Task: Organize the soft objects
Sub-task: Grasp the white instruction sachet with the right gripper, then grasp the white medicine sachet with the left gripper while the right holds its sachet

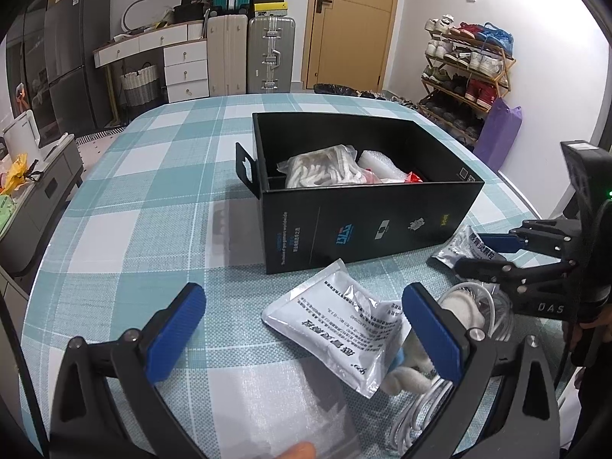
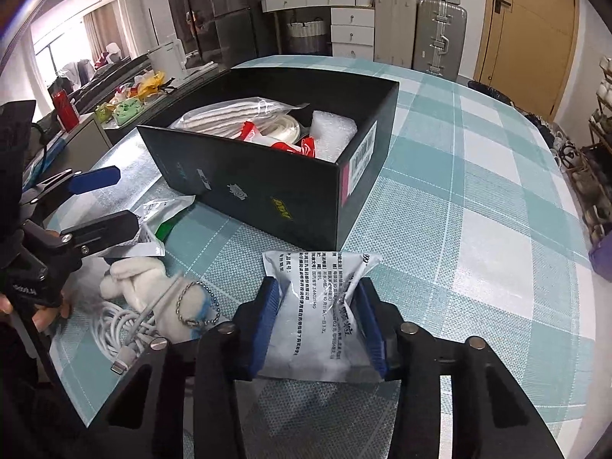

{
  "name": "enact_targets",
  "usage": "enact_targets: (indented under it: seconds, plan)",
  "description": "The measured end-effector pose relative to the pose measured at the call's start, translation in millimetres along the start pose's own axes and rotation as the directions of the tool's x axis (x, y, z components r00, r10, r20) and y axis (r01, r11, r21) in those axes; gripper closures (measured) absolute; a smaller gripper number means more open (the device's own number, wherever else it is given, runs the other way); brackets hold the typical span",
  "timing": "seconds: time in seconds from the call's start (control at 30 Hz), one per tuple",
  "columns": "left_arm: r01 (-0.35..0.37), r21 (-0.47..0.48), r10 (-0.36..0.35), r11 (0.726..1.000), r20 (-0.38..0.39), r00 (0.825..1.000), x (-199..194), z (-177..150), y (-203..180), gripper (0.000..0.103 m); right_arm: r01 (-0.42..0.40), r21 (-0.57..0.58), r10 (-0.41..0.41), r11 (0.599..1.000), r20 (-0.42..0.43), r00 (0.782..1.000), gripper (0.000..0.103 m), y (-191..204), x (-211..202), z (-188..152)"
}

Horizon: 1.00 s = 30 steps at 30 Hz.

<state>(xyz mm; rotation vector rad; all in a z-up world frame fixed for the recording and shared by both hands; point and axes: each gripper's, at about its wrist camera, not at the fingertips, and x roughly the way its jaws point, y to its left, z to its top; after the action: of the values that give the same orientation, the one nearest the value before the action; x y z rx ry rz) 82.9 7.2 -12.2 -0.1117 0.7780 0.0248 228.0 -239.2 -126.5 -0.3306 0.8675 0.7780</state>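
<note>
A: Two claws work over a table covered in teal-and-white check. What does the left claw show?

B: Its blue-padded fingers are spread wide and hold nothing. A silver printed packet lies flat on the cloth between them, nearer the right finger. In the right wrist view the same claw hovers at the far left, over a crumpled packet with a green patch.

A: And just right of that?

B: A white plush toy with a bead chain rests on a coiled white cable, both near the front edge of the table.

A: The centre?

B: A black open box stands on the table, far of the loose items. Inside lie a bagged white rope bundle, bubble wrap and red-and-white wrappers.

A: The right claw?

B: The right claw is pinching a second silver packet between its blue pads, just near of the box's front corner. In the left wrist view this claw enters from the right, at that packet.
</note>
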Motion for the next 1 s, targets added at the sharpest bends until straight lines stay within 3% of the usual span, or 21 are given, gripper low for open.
enact_targets:
  seconds: [0.53,0.83,1.0]
  plan:
    - [0.046,-0.01,-0.046,0.999,-0.046,0.998,-1,-4,-1,0.0,0.007,-0.011,-0.006,1.0,0.062,0.998,0.066,-6,-28,0]
    - [-0.013,-0.134,-0.001,0.991,-0.111,0.994,20,6,6,0.0,0.008,-0.025,-0.007,1.0,0.068,0.998,0.066,-3,-32,0]
    - [-0.054,-0.122,0.037,0.991,-0.14,0.989,22,5,10,0.0,0.01,-0.024,-0.008,1.0,0.069,0.998,0.066,-4,-32,-1]
